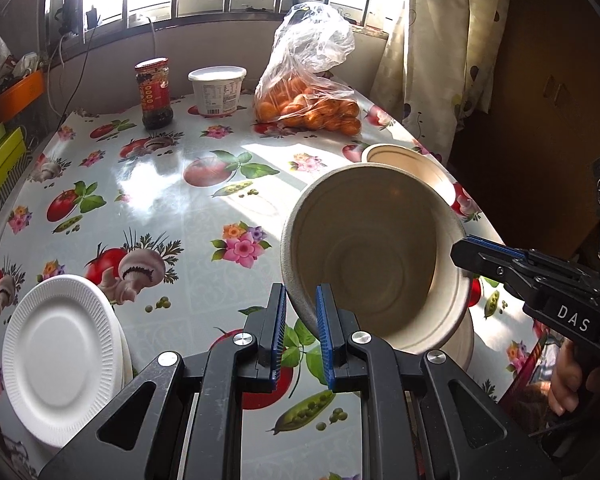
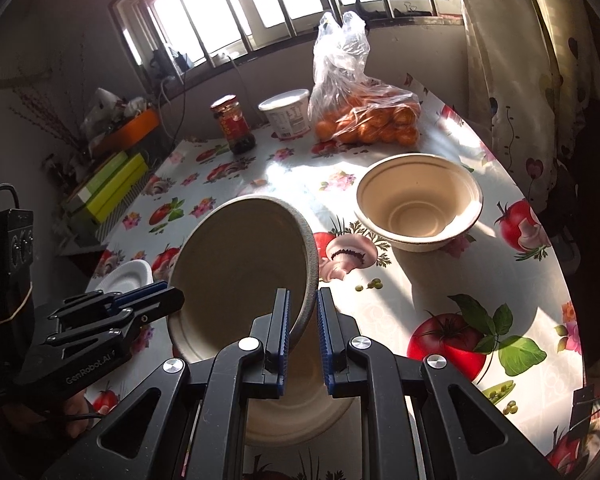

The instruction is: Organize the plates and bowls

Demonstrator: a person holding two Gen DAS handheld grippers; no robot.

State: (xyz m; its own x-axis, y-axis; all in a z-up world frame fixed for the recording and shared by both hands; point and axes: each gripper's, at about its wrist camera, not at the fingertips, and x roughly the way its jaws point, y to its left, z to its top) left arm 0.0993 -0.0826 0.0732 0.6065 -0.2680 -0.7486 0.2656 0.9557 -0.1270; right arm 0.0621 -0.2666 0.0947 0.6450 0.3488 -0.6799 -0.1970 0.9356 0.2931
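A beige paper bowl [image 1: 376,256] hangs tilted above the flowered tablecloth [image 1: 172,200], its mouth turned toward both cameras, held at opposite sides of its rim. In the left wrist view the left gripper [image 1: 301,322] sits at lower centre, its blue-padded jaws drawn nearly together with the bowl's rim and wall pinched between them; the right gripper [image 1: 466,250] reaches in from the right edge of the frame and clamps the rim on the far side, its jaws closed tight on the thin edge. In the right wrist view the same bowl [image 2: 240,272] fills the middle, the right gripper [image 2: 303,322] nipping its rim at lower centre and the left gripper [image 2: 168,294] gripping from the lower left. Beneath the raised bowl a second bowl [image 2: 296,412] rests on the cloth, mostly hidden behind the jaws. A third bowl [image 2: 418,208] stands upright in the right half of that view, well apart from the held one. A stack of white ribbed paper plates [image 1: 58,354] lies at the lower left of the left wrist view. At the far end of the table stand a red-labelled jar [image 1: 155,94], a white tub [image 1: 217,90] and a clear bag of oranges [image 1: 308,96].
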